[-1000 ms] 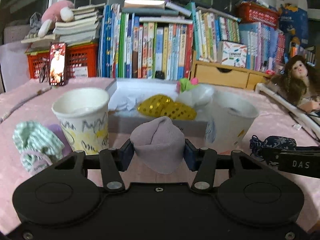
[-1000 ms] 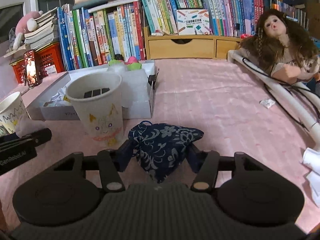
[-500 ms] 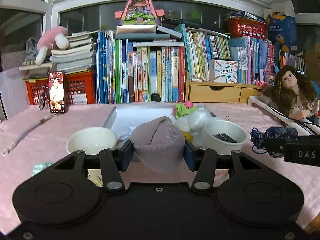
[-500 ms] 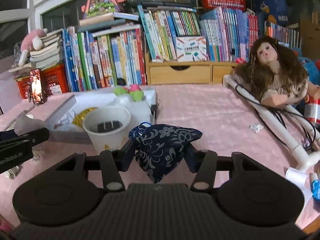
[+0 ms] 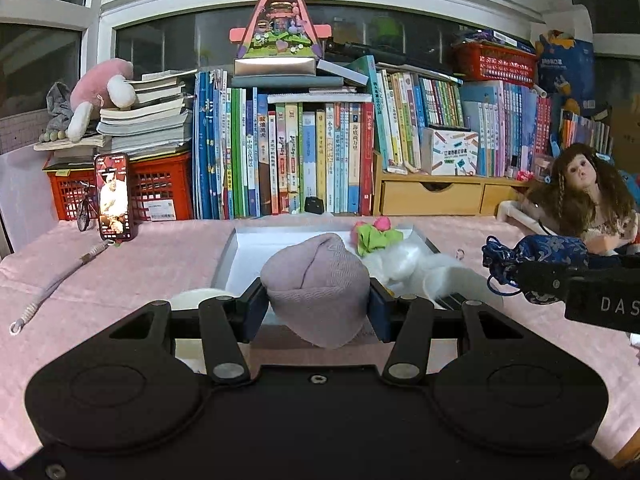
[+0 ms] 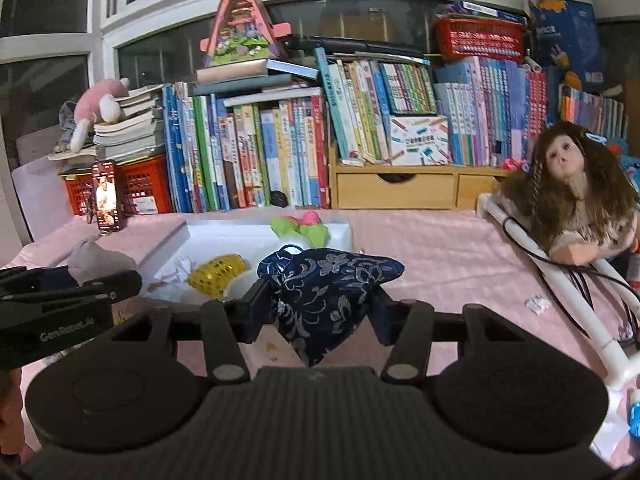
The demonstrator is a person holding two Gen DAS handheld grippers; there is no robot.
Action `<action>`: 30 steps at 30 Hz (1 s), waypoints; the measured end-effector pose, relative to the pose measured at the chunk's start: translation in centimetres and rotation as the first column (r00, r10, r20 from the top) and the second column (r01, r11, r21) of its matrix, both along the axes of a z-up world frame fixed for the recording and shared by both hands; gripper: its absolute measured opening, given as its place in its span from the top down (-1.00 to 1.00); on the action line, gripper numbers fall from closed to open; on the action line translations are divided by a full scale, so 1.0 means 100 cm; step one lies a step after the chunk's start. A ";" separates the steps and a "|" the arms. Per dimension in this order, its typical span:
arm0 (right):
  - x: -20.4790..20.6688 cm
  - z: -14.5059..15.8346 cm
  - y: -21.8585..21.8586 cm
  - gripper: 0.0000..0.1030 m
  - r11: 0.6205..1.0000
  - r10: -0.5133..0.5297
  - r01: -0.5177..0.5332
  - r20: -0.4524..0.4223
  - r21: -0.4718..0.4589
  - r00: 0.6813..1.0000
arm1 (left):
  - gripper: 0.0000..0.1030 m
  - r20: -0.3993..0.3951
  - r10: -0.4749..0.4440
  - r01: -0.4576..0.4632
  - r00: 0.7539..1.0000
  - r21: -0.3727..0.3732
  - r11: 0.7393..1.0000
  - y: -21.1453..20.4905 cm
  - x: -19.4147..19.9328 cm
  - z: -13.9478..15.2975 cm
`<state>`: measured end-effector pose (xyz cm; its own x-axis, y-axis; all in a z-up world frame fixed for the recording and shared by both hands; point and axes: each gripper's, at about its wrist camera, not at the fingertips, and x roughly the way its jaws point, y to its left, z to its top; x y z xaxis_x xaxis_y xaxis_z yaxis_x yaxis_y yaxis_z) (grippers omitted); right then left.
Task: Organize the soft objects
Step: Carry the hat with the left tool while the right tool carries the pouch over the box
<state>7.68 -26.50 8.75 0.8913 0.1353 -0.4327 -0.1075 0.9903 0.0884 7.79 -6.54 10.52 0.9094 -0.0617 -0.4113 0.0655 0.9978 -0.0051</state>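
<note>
My left gripper (image 5: pixel 318 312) squeezed the mauve knit hat (image 5: pixel 318 280) and my right gripper (image 6: pixel 318 312) clamped the navy brocade pouch (image 6: pixel 326 292), both clear of the pink tablecloth (image 6: pixel 440 256). Both seemed light and floppy, best pinched mid-bulk. The hat's crown rose upright; the pouch hung point-down before the white box (image 6: pixel 176 240).
</note>
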 end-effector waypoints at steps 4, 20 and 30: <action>0.006 0.007 0.005 -0.08 1.000 0.015 -0.015 0.004 0.006 1.000 | 0.04 0.014 -0.003 0.003 1.000 0.004 1.000 0.011 0.008 0.013; 0.056 0.034 0.023 -0.08 0.996 0.079 -0.078 -0.040 0.034 0.996 | 0.04 -0.097 -0.063 0.061 0.993 -0.026 0.998 0.055 0.084 0.047; 0.116 0.026 0.062 -0.09 0.989 0.133 -0.141 -0.173 -0.034 0.976 | 0.04 -0.338 -0.103 0.086 0.936 -0.065 0.994 0.064 0.171 0.033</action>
